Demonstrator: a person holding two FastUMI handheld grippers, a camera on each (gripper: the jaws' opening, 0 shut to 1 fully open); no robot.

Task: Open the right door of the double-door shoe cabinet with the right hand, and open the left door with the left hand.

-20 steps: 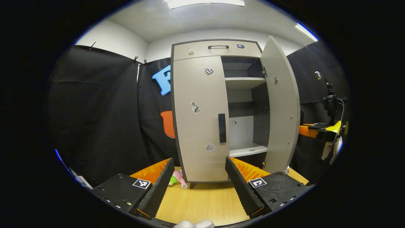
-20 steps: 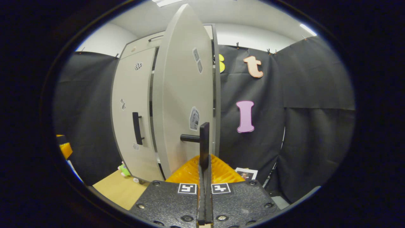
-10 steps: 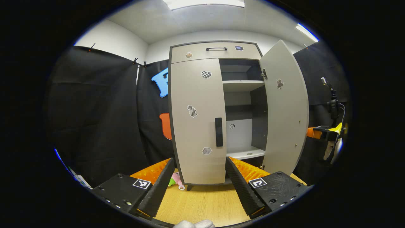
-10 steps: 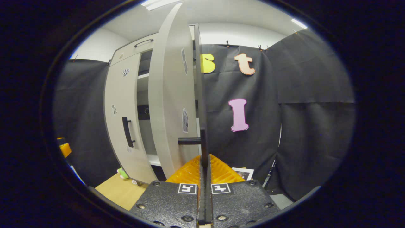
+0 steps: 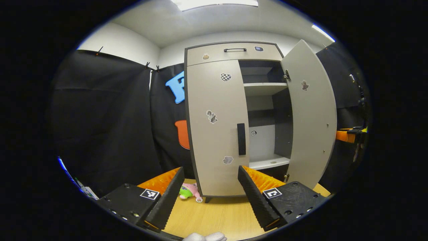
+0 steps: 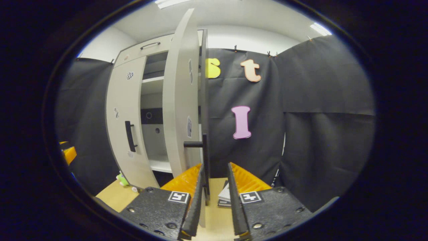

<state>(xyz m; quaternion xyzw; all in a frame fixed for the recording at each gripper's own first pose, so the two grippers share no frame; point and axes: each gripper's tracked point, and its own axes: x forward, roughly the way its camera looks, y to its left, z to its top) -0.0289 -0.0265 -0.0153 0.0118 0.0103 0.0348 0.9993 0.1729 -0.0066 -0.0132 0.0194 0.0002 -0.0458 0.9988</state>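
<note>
Left gripper view shows the shoe cabinet (image 5: 230,53) standing tall on the wooden bench (image 5: 217,217), facing the camera. Its left door (image 5: 214,134) is shut and flat, with a dark handle (image 5: 241,139) that runs up and down near the door's inner edge. The right door (image 5: 311,117) is swung out wide, so the white shelves (image 5: 265,88) inside can be seen. A drawer (image 5: 234,52) with a small handle sits along the top. A little pink and green toy (image 5: 188,192) lies on the bench by the cabinet's left foot.

The left gripper (image 5: 209,190) is held low in front of the left door, pointing at it but well apart from it. Its fingers (image 5: 167,201) are spread wide with nothing between them.

In the right gripper view, the right door (image 6: 180,100) is seen almost edge-on, tall and thin. Its handle (image 6: 204,160) sticks out toward the camera and runs up and down. The right gripper (image 6: 215,197) points up along the handle, level with the bench. Its fingers (image 6: 195,207) are a little apart; the handle's lower end sits in the gap, close by the left finger, and the right finger is clear of it. Some papers (image 6: 224,197) lie on the bench just past the fingers. Off to the far left, the left door (image 6: 125,117) is shut.
</note>
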